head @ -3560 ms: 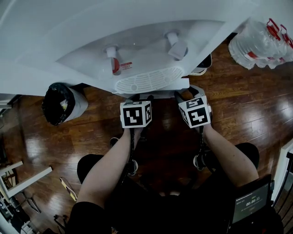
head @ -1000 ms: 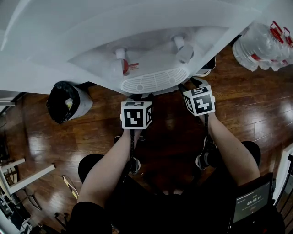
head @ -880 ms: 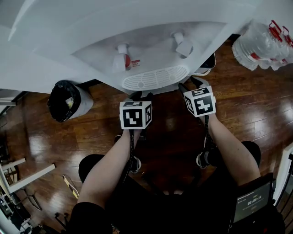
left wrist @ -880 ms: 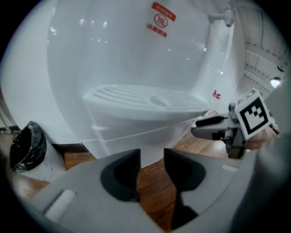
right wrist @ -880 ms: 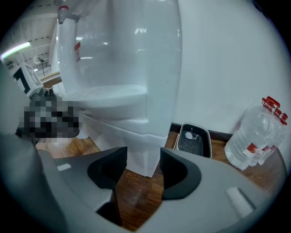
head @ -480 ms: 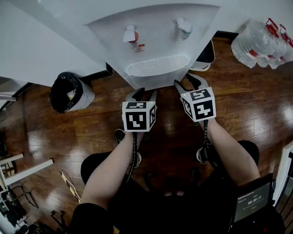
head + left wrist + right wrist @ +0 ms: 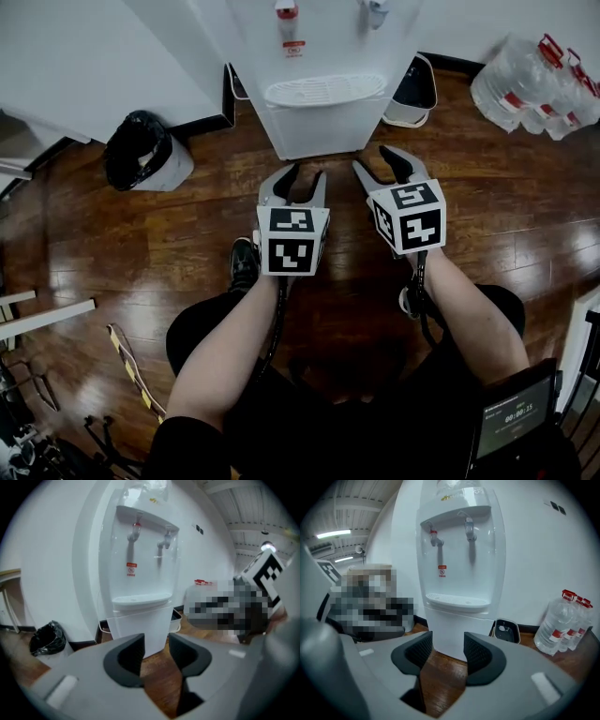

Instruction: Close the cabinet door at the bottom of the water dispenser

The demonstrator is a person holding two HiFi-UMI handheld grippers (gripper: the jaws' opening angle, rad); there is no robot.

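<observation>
Your 12 o'clock: water dispenser (image 7: 323, 103) against wall (image 7: 94, 56). Your 10 o'clock: trash bin (image 7: 142, 155) on floor (image 7: 141, 253). 1 o'clock: small container (image 7: 413, 91) beside dispenser. 2 o'clock: water bottles (image 7: 530, 84).

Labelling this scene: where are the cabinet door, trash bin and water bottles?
cabinet door (image 7: 323, 129): head view, middle of its white front.
trash bin (image 7: 137, 150): head view, its black bag.
water bottles (image 7: 525, 89): head view, one bottle's clear side.

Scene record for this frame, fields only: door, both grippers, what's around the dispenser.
cabinet door: looks shut, flush with the front of the water dispenser
left gripper: open, empty, clear of the dispenser, over the wood floor
right gripper: open, empty, jaws just been closing slightly, clear of the dispenser
head view left of dispenser: bin, black liner
head view right of dispenser: water bottles
</observation>
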